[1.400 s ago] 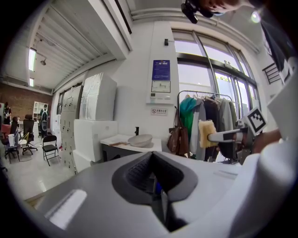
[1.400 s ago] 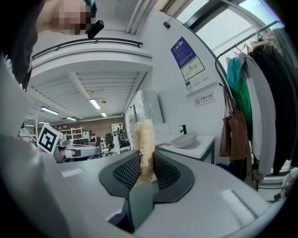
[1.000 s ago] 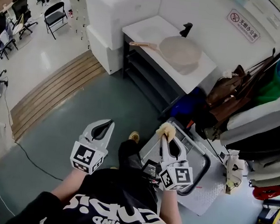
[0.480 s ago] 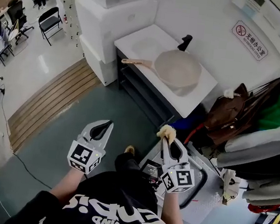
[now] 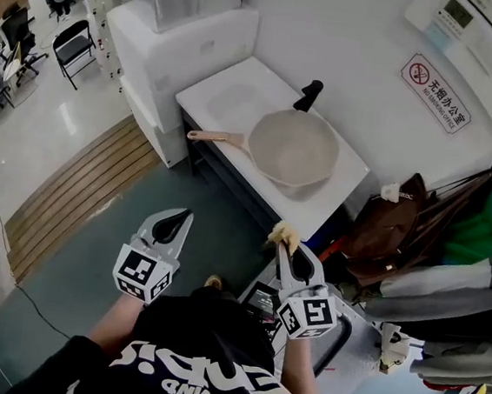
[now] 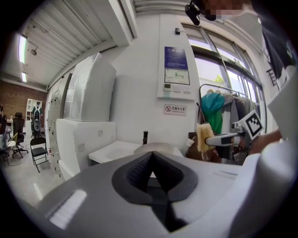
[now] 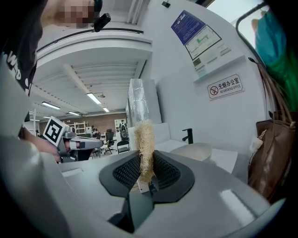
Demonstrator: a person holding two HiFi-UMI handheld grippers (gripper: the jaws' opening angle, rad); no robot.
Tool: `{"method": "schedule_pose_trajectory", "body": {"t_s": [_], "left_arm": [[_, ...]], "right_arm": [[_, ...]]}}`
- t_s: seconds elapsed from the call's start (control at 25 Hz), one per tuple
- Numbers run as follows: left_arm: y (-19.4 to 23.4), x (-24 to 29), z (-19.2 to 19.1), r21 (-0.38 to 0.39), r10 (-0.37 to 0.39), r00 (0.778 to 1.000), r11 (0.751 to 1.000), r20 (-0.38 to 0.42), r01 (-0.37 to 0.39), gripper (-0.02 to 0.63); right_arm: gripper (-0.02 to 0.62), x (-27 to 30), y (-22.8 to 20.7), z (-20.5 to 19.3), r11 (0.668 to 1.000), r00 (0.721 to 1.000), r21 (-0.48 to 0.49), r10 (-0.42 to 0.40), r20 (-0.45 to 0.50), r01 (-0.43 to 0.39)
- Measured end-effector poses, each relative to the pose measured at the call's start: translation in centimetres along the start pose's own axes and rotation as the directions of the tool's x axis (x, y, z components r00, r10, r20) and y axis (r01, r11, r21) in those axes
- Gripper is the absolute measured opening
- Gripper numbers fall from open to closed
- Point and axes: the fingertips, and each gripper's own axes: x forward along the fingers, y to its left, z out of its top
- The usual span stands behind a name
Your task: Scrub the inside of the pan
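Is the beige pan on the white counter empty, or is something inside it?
Empty. In the head view the beige round pan sits upright on the white counter, and its inside shows only bare surface.

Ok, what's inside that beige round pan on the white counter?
The beige round pan looks empty from above, only its bare pale inside showing. The white counter beneath it is covered.

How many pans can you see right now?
1: the pan sits on the white counter by the black faucet, handle pointing left. Others may be hidden below.
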Motion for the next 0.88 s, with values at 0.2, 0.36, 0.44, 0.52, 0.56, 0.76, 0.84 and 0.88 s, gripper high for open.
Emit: {"method": "schedule_pose_trajectory", "body": {"t_s": [0.2, 0.36, 0.44, 0.52, 0.56, 0.76, 0.84, 0.88], "left_arm": [[1.1, 2.2, 0.3, -0.014, 0.027, 1.0, 1.0, 0.009, -0.027, -0.003], [2.2, 3.1, 0.7, -0.026, 0.045, 0.999, 0.999, 0.013, -0.045, -0.003], [2.9, 3.8, 0.7, -0.029, 0.05, 0.999, 0.998, 0.011, -0.05, -0.003], [3.4, 4.7, 0.8, -0.02, 0.047, 0.999, 0.999, 0.014, -0.047, -0.003], [3.6, 5.3, 0.9, -0.015, 0.041, 0.999, 0.999, 0.017, -0.041, -0.003], [5.0, 8.3, 1.5, -0.028, -0.009, 1.0, 1.0, 0.022, 0.01, -0.003], [5.8, 9.6, 2.0, -0.027, -0.022, 0.999, 0.999, 0.026, 0.023, -0.002], [6.2, 10.4, 2.4, -0.025, -0.033, 0.999, 0.999, 0.031, 0.034, -0.003]], "right_arm": [[0.077, 2.2, -1.6, 0.5, 1.0, 1.0, -0.005, 0.02, -0.01, -0.02], [0.077, 3.5, -1.8, 1.0, 0.999, 0.999, -0.011, 0.047, -0.022, -0.048], [0.077, 4.3, -2.1, 1.1, 0.998, 0.998, -0.013, 0.054, -0.023, -0.055], [0.077, 5.0, -2.7, 1.0, 0.999, 0.998, -0.012, 0.053, -0.022, -0.053], [0.077, 5.3, -2.9, 1.1, 0.999, 0.999, -0.014, 0.049, -0.023, -0.049], [0.077, 7.1, -3.9, 1.2, 1.0, 0.999, -0.012, 0.023, -0.028, -0.024], [0.077, 8.1, -4.4, 1.4, 1.0, 1.0, -0.005, 0.016, -0.024, -0.016], [0.077, 8.7, -4.6, 1.8, 1.0, 1.0, -0.001, 0.015, -0.02, -0.015]]}}
